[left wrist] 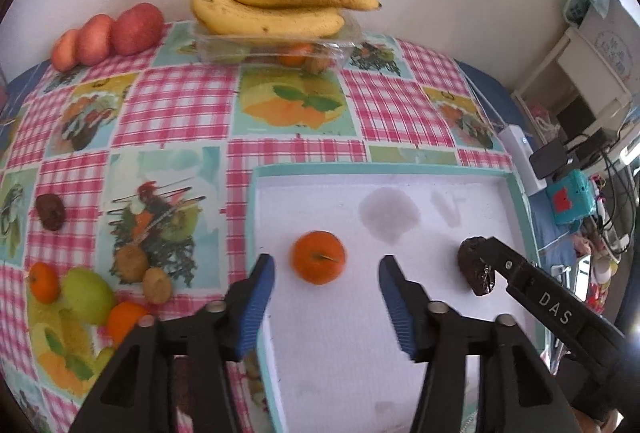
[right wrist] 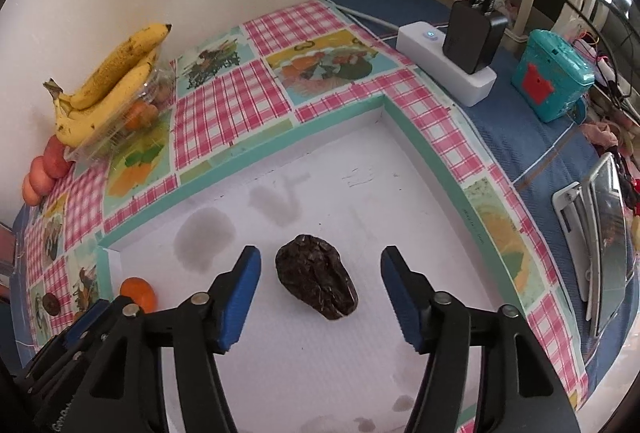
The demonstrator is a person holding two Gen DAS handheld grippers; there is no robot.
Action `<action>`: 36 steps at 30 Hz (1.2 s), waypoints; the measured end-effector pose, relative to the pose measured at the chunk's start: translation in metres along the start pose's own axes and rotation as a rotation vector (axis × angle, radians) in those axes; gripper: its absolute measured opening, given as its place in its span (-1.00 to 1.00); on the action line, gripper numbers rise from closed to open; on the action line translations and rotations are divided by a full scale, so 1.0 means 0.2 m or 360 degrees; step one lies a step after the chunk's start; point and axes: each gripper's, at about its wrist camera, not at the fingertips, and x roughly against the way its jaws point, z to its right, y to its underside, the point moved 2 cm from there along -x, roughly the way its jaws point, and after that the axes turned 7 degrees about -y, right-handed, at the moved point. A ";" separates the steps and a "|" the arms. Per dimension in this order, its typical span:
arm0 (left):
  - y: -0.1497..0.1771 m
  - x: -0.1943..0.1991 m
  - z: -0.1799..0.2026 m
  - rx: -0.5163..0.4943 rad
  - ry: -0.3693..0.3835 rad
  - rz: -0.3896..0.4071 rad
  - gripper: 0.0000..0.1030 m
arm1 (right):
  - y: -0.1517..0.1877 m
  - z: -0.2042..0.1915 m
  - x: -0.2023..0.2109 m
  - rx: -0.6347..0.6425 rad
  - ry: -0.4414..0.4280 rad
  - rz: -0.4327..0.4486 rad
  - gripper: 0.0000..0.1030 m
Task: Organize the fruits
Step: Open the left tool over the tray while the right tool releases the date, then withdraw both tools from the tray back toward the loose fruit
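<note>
A small orange mandarin lies on the white floor of a shallow tray with a teal rim. My left gripper hangs open just above it, blue pads clear of the fruit on both sides. To the right lies a dark wrinkled dried fruit, partly behind the right gripper's finger. In the right wrist view that dark fruit lies on the tray floor between the pads of my open right gripper, untouched. The mandarin shows at the left there, beside the left gripper's fingers.
Bananas rest on a clear plastic box of fruit at the wall, red apples to its left. On the checked cloth left of the tray lie a green apple, mandarins, brown fruits. A white power strip and teal box stand right.
</note>
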 end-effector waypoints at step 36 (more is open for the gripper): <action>0.25 0.53 -0.86 0.0369 -0.0219 0.0403 1.00 | 0.36 -0.53 0.20 0.0399 -0.0261 0.0021 0.81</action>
